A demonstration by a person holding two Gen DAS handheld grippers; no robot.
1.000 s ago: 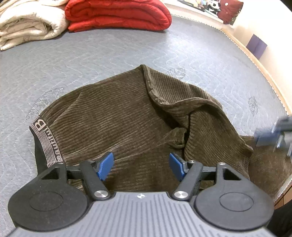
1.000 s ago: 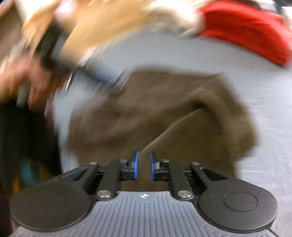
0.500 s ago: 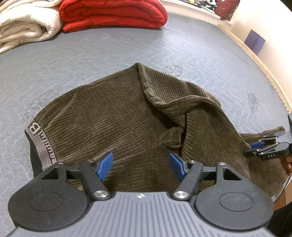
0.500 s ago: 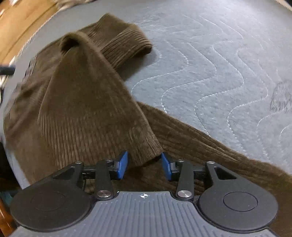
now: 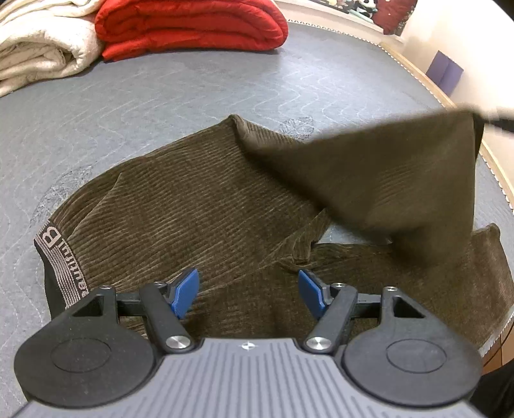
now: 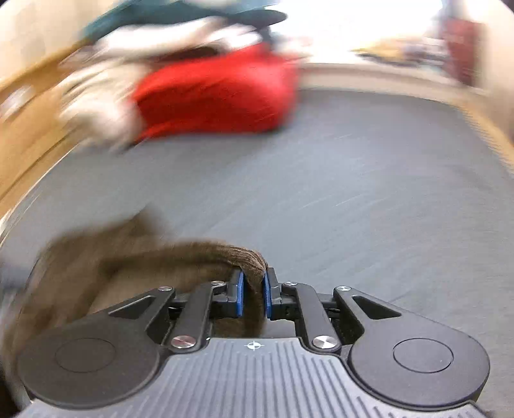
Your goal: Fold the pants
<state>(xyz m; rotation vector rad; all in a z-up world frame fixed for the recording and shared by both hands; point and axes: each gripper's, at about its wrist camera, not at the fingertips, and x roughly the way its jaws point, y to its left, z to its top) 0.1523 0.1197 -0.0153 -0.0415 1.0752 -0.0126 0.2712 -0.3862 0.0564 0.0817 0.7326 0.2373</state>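
Brown corduroy pants [image 5: 192, 218] lie on the grey quilted mattress [image 5: 192, 93], with the lettered waistband [image 5: 61, 267] at the left. My left gripper [image 5: 247, 292] is open and empty, hovering low over the near part of the pants. My right gripper [image 6: 253, 286] is shut on the hem of one pant leg [image 6: 250, 257]. In the left wrist view that leg [image 5: 401, 173] is lifted into the air at the right, stretched up to the right gripper at the frame edge. The right wrist view is blurred by motion.
A folded red blanket [image 5: 192, 25] and a cream blanket [image 5: 35, 48] lie at the far side of the mattress. The red blanket also shows in the right wrist view [image 6: 218, 93]. The mattress's piped edge [image 5: 494, 167] runs along the right.
My right gripper has closed on the pant leg's hem and lifted it up off the mattress to the right. My left gripper has stayed open in place.
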